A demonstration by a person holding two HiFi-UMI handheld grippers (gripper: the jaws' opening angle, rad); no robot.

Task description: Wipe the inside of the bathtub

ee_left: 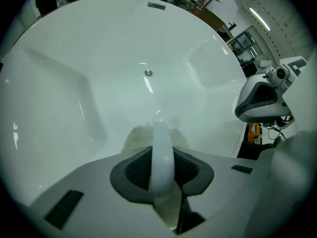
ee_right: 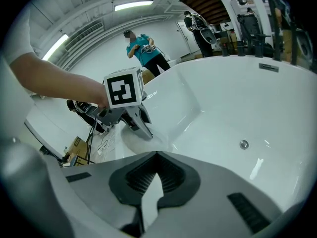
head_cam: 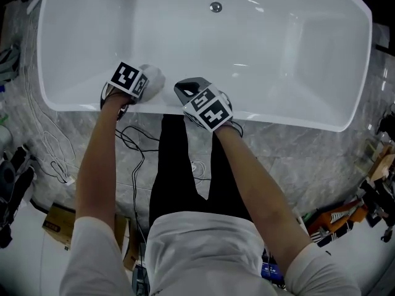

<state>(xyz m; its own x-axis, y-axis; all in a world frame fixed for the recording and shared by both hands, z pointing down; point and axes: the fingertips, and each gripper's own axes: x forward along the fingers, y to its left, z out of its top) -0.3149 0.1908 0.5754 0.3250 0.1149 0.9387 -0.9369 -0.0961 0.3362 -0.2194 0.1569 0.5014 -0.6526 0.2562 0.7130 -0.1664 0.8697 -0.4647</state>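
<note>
The left gripper [head_cam: 143,86] has its jaws closed on a white cloth [head_cam: 154,76], which comes out past the fingertips and lies on the near rim of the bathtub [head_cam: 290,54]. The right gripper [head_cam: 188,90], jaws together and empty, is just beside it at the same rim.

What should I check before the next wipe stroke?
1. Cloth clamped in the left gripper: ok.
2. Cloth on the tub's near wall, just under the rim: ok.
3. Right gripper empty, jaws together: ok.
4. Grippers apart, right one beside the cloth, not on it: ok.
5. Tub floor bare round the drain: ok.
6. Cloth wet enough: cannot tell.
</note>
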